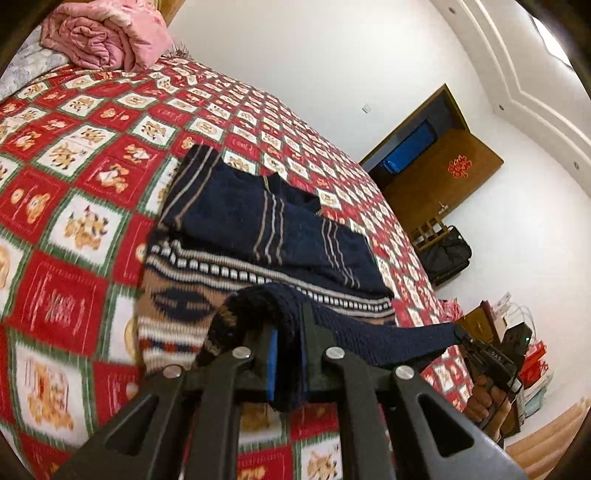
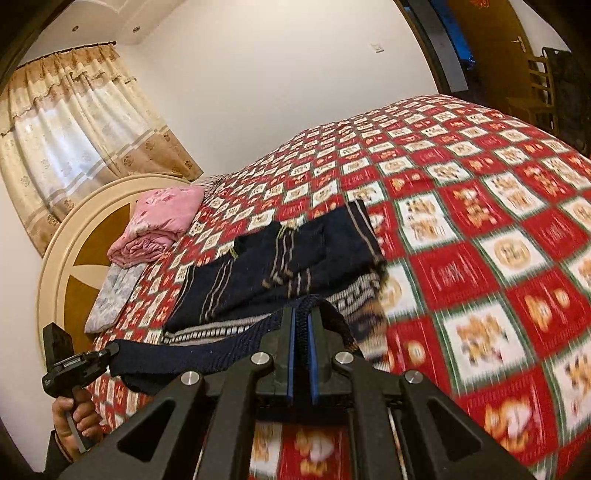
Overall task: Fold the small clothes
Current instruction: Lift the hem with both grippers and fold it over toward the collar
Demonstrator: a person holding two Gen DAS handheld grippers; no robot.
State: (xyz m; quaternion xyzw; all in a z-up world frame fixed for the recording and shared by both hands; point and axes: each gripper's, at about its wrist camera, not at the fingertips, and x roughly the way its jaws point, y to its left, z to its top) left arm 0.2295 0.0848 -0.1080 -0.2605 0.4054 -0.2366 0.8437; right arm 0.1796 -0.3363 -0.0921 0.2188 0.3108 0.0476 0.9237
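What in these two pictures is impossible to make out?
- Left wrist view: the sweater's lifted hem is partly hidden inside the left gripper.
- Right wrist view: the bedspread pattern is blurred.
- Right wrist view: the frame edge cuts off the person's left hand.
- Both views: the garment's underside is hidden.

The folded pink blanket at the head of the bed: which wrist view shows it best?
The right wrist view: the pink blanket sits whole, its stacked folds clear beside the headboard. The left wrist view catches it only at the top edge, cropped and distorted.
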